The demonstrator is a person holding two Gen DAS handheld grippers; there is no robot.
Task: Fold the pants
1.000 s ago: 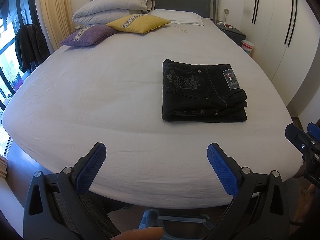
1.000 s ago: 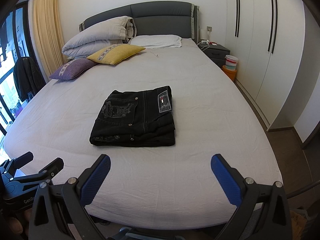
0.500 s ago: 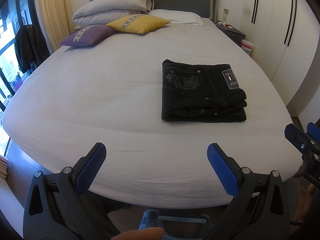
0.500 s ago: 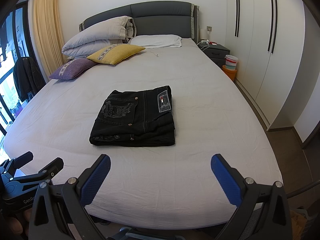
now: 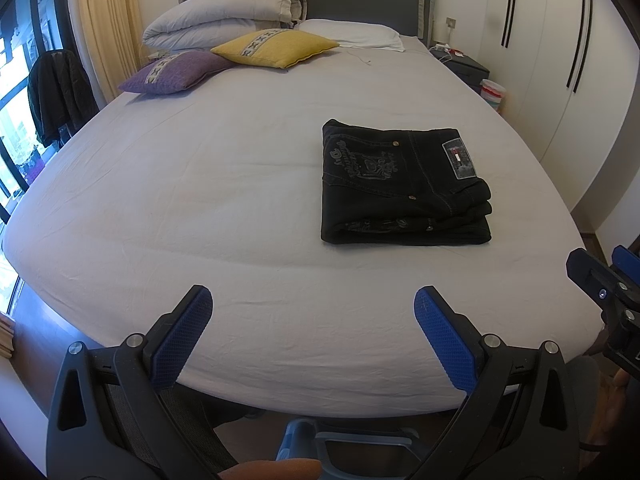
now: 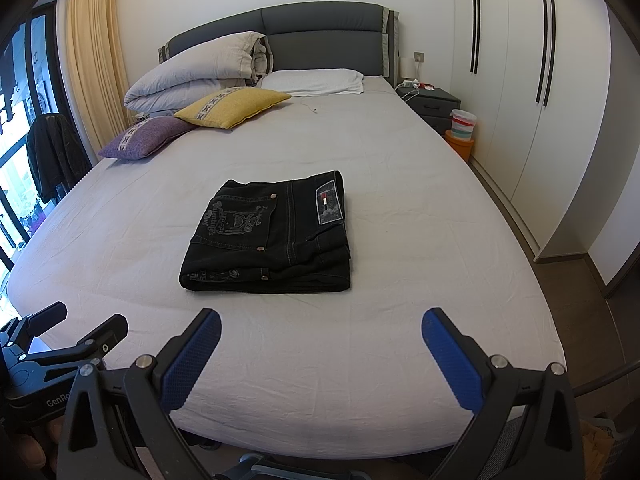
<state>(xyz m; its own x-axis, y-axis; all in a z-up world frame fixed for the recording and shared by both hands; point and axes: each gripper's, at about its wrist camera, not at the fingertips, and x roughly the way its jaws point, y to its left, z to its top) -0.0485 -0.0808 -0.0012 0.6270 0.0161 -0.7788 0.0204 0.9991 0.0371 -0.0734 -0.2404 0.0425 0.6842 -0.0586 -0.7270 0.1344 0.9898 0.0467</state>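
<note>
Black jeans (image 5: 404, 184) lie folded into a compact rectangle on the grey bed sheet (image 5: 200, 184), back pocket and label patch facing up. They also show in the right wrist view (image 6: 272, 238). My left gripper (image 5: 314, 300) is open and empty, held off the foot of the bed, well short of the jeans. My right gripper (image 6: 320, 322) is open and empty too, over the bed's near edge. Each gripper shows at the edge of the other's view: the right gripper (image 5: 608, 280), the left gripper (image 6: 60, 344).
A yellow pillow (image 5: 276, 48), a purple pillow (image 5: 176, 72) and a folded duvet (image 5: 224, 24) lie at the head of the bed. A nightstand (image 6: 432, 104) and white wardrobe doors (image 6: 532, 80) stand to the right. A dark jacket (image 5: 60, 88) hangs at the left.
</note>
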